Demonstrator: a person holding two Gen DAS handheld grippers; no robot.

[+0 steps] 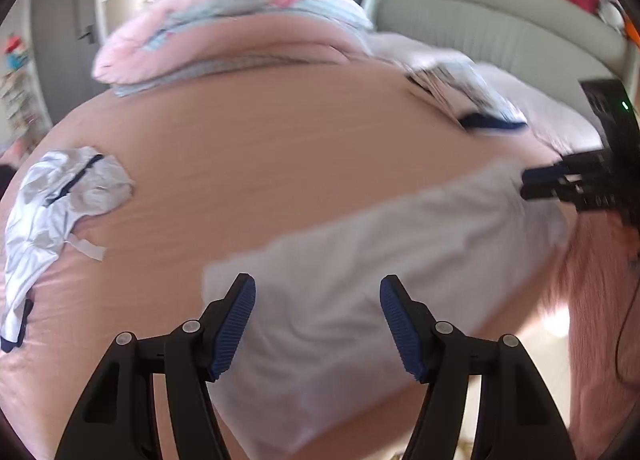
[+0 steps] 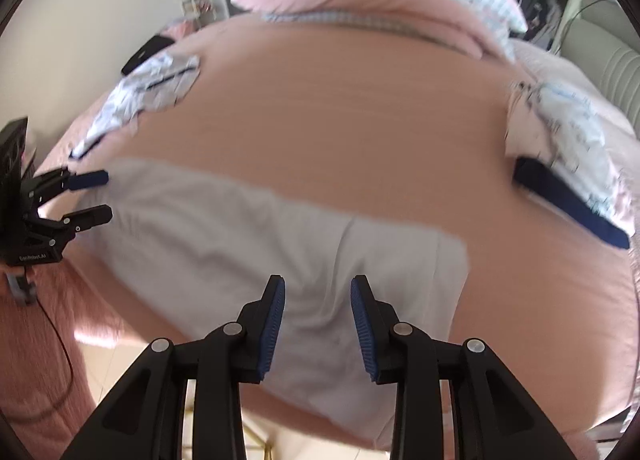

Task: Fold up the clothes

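Observation:
A pale grey folded garment (image 1: 360, 268) lies flat on the pink bed near its front edge; it also shows in the right wrist view (image 2: 248, 244). My left gripper (image 1: 318, 324) is open above the garment's left end, holding nothing; in the right wrist view it (image 2: 100, 195) is at the far left, open. My right gripper (image 2: 318, 320) is open over the garment's right part, empty; in the left wrist view it (image 1: 532, 183) is at the garment's far right corner.
A crumpled white garment with dark trim (image 1: 60, 203) lies at the bed's left. A folded patterned garment with a navy band (image 2: 572, 163) lies at the right. A pink quilt (image 1: 224, 27) is heaped at the back. A grey headboard (image 1: 500, 23) stands at the right.

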